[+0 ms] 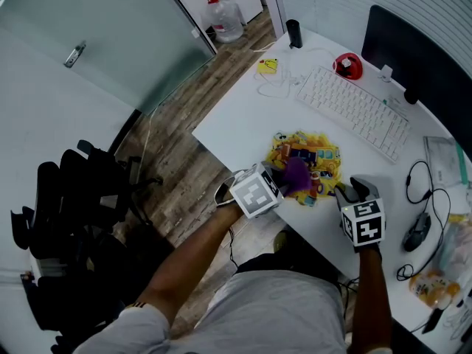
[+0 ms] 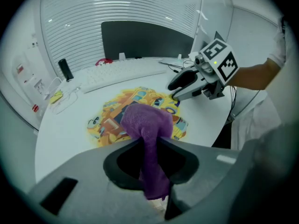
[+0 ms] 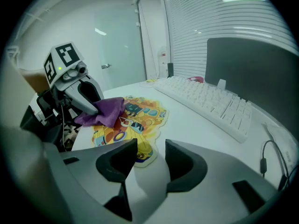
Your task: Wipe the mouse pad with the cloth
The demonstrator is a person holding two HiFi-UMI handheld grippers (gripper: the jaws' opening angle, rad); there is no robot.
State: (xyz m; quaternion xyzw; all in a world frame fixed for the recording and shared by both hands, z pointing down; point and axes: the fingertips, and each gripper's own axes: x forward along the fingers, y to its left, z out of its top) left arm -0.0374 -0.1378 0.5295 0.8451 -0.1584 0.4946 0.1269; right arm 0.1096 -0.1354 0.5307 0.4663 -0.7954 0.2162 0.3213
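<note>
The mouse pad (image 1: 313,157) is a bright yellow cartoon-print shape lying on the white desk near its front edge. A purple cloth (image 1: 296,174) rests on the pad's near-left part, with my left gripper (image 1: 284,178) shut on it. In the left gripper view the cloth (image 2: 147,122) bunches out ahead of the jaws over the pad (image 2: 110,118). My right gripper (image 1: 345,193) stands open at the pad's right edge with nothing between its fingers. In the right gripper view (image 3: 150,148) the pad's near edge (image 3: 145,155) lies just ahead of the jaws, and the left gripper (image 3: 96,107) holds the cloth (image 3: 107,111).
A white keyboard (image 1: 354,109) lies behind the pad, and a dark monitor (image 1: 420,57) stands beyond it. A red object (image 1: 348,66), a black cylinder (image 1: 294,33) and a yellow item (image 1: 268,66) sit at the back. A black mouse (image 1: 417,231) with cables lies right. A black chair (image 1: 81,220) stands left of the desk.
</note>
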